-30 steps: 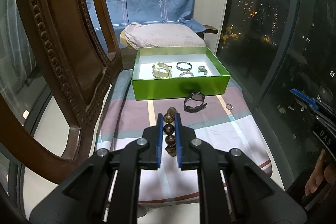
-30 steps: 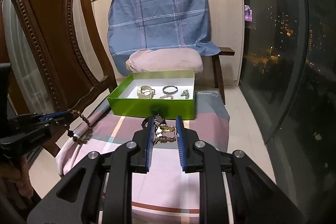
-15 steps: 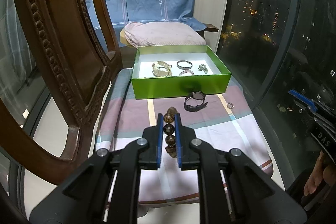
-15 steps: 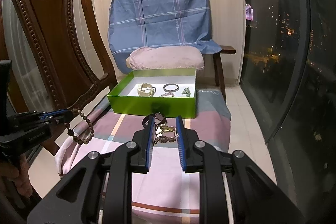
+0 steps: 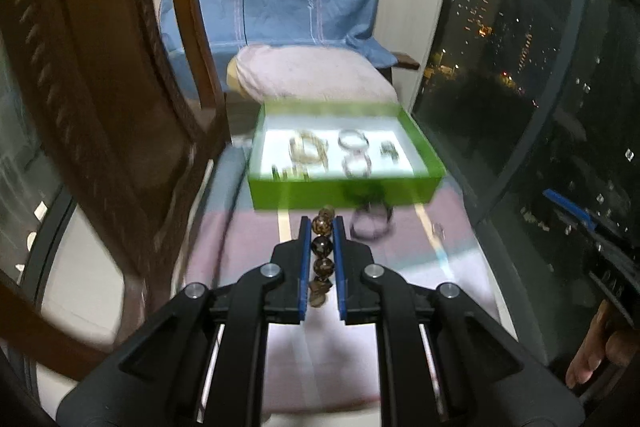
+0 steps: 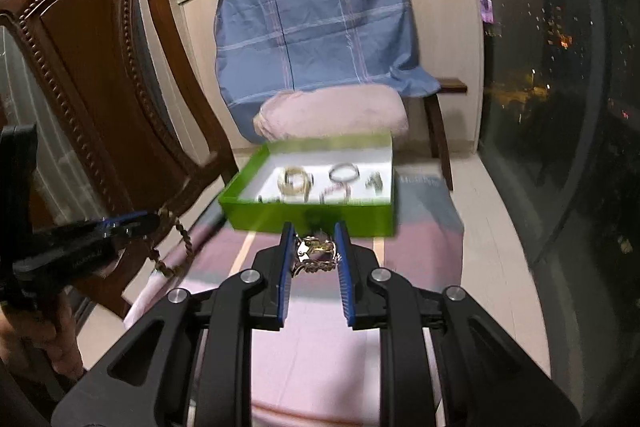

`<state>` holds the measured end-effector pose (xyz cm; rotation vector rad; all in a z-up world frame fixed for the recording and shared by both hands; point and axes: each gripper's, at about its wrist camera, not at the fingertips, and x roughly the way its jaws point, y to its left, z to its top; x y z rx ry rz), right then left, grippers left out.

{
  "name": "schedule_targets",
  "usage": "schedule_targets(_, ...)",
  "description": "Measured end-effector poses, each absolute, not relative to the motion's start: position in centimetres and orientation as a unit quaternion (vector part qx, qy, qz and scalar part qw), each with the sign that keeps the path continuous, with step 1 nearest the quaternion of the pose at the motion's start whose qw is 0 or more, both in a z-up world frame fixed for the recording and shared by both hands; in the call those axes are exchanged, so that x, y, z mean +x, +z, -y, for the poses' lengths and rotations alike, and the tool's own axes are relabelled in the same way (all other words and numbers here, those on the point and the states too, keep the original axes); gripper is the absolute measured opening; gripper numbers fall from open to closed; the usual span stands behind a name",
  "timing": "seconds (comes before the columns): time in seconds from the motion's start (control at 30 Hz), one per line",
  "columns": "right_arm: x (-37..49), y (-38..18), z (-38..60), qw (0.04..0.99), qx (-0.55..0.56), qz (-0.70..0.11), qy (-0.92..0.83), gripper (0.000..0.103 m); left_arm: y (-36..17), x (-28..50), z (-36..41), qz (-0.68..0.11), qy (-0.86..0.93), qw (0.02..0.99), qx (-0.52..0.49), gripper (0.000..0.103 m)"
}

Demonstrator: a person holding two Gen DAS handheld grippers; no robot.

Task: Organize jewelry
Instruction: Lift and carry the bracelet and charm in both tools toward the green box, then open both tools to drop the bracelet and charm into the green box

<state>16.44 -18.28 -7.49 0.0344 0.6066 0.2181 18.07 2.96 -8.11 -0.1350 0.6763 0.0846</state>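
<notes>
My left gripper [image 5: 321,223] is shut on a brown bead bracelet [image 5: 322,246], held above the striped cloth; the bracelet also hangs from it at the left of the right wrist view [image 6: 176,247]. My right gripper [image 6: 314,229] is shut on a gold chain piece [image 6: 316,253]. The green box [image 5: 344,193] with a white floor lies just ahead and holds several bracelets and rings; it also shows in the right wrist view [image 6: 308,217]. A black watch [image 5: 372,221] and a small ring [image 5: 439,229] lie on the cloth in front of the box.
A carved wooden chair [image 6: 92,87] stands at the left. A pink pillow [image 6: 332,113] and a blue plaid cloth [image 6: 316,15] are behind the box. Dark window glass [image 6: 560,107] runs along the right. The striped cloth [image 6: 320,347] covers the surface.
Both grippers have moved forward toward the green box, which now looks nearer and blurred. Each still holds its piece.
</notes>
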Motion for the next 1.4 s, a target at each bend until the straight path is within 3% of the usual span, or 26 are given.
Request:
schedule_targets(0.23, 26.9, -7.8, 17.1, 0.947, -0.010, -0.305, 0.101, 0.021, -5.9, 29.3, -5.1, -0.339, 0.050, 0.938, -0.056, 0.011)
schedule_targets(0.43, 35.2, -14.3, 18.0, 0.927, 0.016, -0.368, 0.078, 0.021, -11.1, 40.1, -7.8, -0.403, 0.084, 0.909, -0.066, 0.011)
schedule_targets(0.63, 37.6, -18.7, 18.0, 0.910, 0.005, -0.409, 0.059, 0.021, -16.0, 44.8, -9.0, -0.452, 0.103, 0.884, -0.059, 0.011)
schedule_targets(0.67, 37.8, -19.0, 17.9, 0.910, -0.002, -0.412, 0.057, 0.027, -16.4, 45.1, -9.0, -0.454, 0.108, 0.882, -0.057, 0.013)
schedule_targets(0.73, 37.6, -18.8, 17.7, 0.912, -0.014, -0.406, 0.057, 0.044, -16.6, 45.2, -9.2, -0.453, 0.119, 0.882, -0.052, 0.036)
schedule_targets(0.77, 37.5, -18.3, 17.7, 0.916, -0.018, -0.398, 0.054, 0.054, -16.1, 44.9, -9.4, -0.446, 0.126, 0.885, -0.049, 0.058)
schedule_targets(0.8, 36.9, -17.3, 17.8, 0.923, -0.018, -0.381, 0.052, 0.062, -15.0, 44.1, -9.4, -0.430, 0.134, 0.891, -0.049, 0.067)
schedule_targets(0.83, 36.5, -16.4, 18.0, 0.929, -0.016, -0.365, 0.050, 0.065, -14.1, 43.6, -9.4, -0.418, 0.136, 0.897, -0.050, 0.069)
schedule_targets(0.93, 33.1, -11.1, 20.2, 0.957, 0.018, -0.284, 0.044, 0.073, -9.2, 39.1, -9.1, -0.357, 0.128, 0.923, -0.068, 0.089)
schedule_targets(1.03, 29.4, -7.0, 22.9, 0.971, 0.073, -0.224, 0.036, 0.077, -4.5, 32.3, -7.8, -0.283, 0.109, 0.949, -0.080, 0.098)
schedule_targets(1.13, 25.0, -4.0, 24.7, 0.975, 0.110, -0.191, 0.033, 0.079, -2.3, 24.8, -4.8, -0.237, 0.093, 0.966, -0.043, 0.099)
schedule_targets(1.4, 14.2, -6.8, 23.4, 0.971, 0.062, -0.230, 0.035, 0.081, -7.9, 15.1, -0.3, -0.269, 0.085, 0.958, -0.057, 0.099)
